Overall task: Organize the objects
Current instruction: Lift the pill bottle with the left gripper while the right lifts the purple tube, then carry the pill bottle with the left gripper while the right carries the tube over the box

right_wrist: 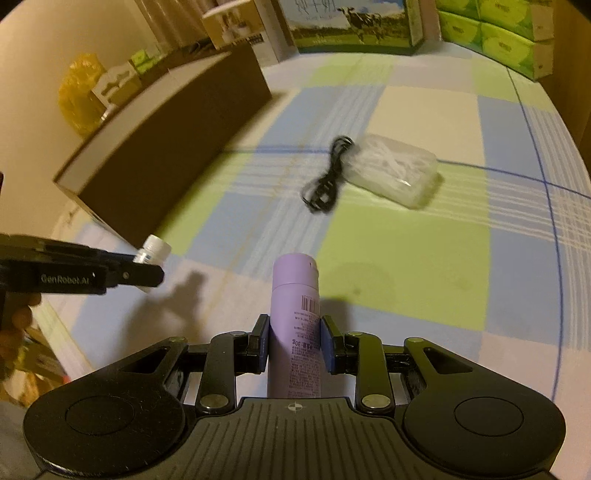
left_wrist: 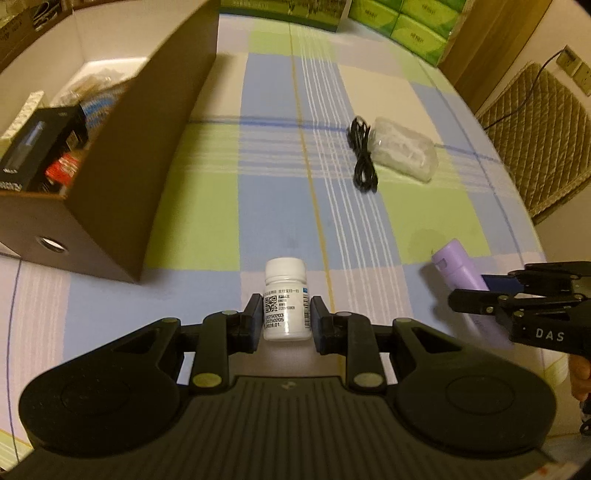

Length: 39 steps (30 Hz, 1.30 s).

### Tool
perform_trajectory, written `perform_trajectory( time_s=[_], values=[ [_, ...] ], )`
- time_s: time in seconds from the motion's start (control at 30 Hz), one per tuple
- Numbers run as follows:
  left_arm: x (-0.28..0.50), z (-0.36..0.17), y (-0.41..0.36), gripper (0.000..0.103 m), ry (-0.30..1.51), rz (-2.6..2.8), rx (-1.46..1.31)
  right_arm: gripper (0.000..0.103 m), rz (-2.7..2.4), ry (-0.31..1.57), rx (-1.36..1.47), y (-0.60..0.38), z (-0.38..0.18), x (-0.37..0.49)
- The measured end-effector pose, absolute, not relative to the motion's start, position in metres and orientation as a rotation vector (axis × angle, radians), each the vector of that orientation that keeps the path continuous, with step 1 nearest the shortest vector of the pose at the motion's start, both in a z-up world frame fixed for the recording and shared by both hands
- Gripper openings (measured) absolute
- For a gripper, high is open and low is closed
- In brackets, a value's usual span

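Closest to the left wrist camera, the left tool (left_wrist: 284, 317) pinches a small white pill bottle (left_wrist: 286, 301) between its two blue-padded fingers (left_wrist: 252, 317). That bottle stands upright with its cap on, printed label and a square code facing the lens, held over a checked cloth of blue, green and pale squares covering the desk (left_wrist: 207, 206).

At far left on the cloth sits an open brown cardboard box (left_wrist: 122, 206), holding a black carton (left_wrist: 35, 151) and a red packet (left_wrist: 62, 170) among other items too blurred to name. Its long side wall runs away from the camera.

Toward the middle, well beyond both tools, a coiled black cable (left_wrist: 364, 158) lies on the cloth, touching the left edge of a clear plastic case (left_wrist: 404, 149) with pale contents.

At right, the right tool (right_wrist: 293, 338) clamps a lavender tube (right_wrist: 293, 317) between its pads, the capped end pointing forward and a barcode on its side. From the left wrist view this tube (left_wrist: 463, 275) juts out of the right tool (left_wrist: 491, 291) near the frame's right edge.

Green tissue packs (right_wrist: 495, 37) and a carton printed with a cow (right_wrist: 354, 26) line the far edge of the desk.
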<state>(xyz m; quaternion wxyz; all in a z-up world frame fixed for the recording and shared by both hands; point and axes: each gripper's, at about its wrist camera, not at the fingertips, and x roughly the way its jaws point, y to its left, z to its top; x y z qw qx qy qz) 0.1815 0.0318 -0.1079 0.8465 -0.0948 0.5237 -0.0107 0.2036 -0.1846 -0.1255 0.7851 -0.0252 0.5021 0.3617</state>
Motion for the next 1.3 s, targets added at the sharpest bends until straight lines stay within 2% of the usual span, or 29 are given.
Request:
perform_trajectory(
  time_s=[0.33,0.7,1.3],
  values=[
    [0.169,-0.061,0.060,0.022,0.984,-0.024,-0.236,0.025,0.885,1.040,0.069,-0.134,-0.089,0.207],
    [0.166,-0.009,0.125,0.022,0.848,0.050,-0.243,0.025,0.997,0.990,0.190,-0.048,-0.055,0.224],
    [0.246,-0.009,0.240,0.022,0.829,0.151,-0.207,0.025,0.938,0.952,0.198,0.087,-0.049,0.299]
  ],
)
